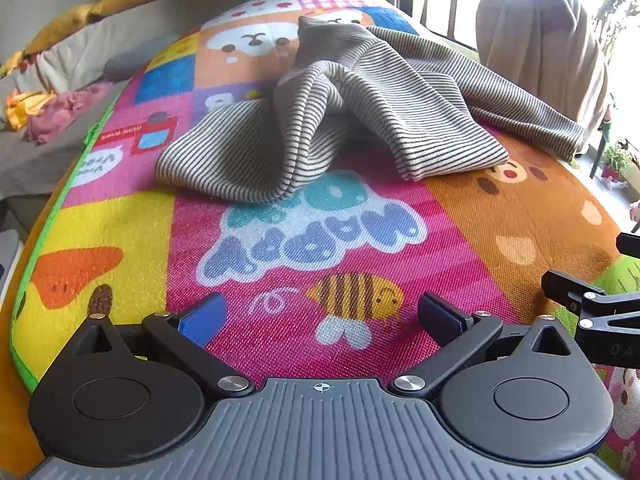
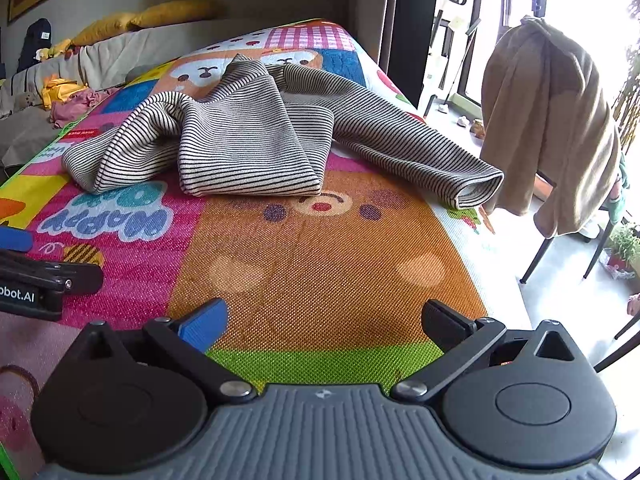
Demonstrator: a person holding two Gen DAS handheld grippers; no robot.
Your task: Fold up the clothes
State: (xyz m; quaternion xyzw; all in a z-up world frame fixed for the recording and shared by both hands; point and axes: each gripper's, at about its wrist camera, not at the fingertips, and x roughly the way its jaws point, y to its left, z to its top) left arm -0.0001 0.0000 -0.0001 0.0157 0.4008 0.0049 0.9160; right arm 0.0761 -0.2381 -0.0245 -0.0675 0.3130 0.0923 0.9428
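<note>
- Clearly the striped sweater (image 2: pixel 248 136) lies crumpled on the far half of the play mat (image 2: pixel 320 264), one sleeve (image 2: pixel 448 168) trailing right toward the mat's edge
- Risk: pinching a bunched fold rather than a hem would likely drag several layers together and worsen the tangle
- Risk: that sleeve may slip off the right edge if tugged
- Left claw (image 1: pixel 320 320) spread wide, empty, near the sweater but apart
- Right claw (image 2: pixel 322 322) likewise spread, holding nothing

Left tongs (image 1: pixel 322 320) spread wide, empty, tilted downward; right tongs (image 2: pixel 324 326) likewise, just alongside.
</note>
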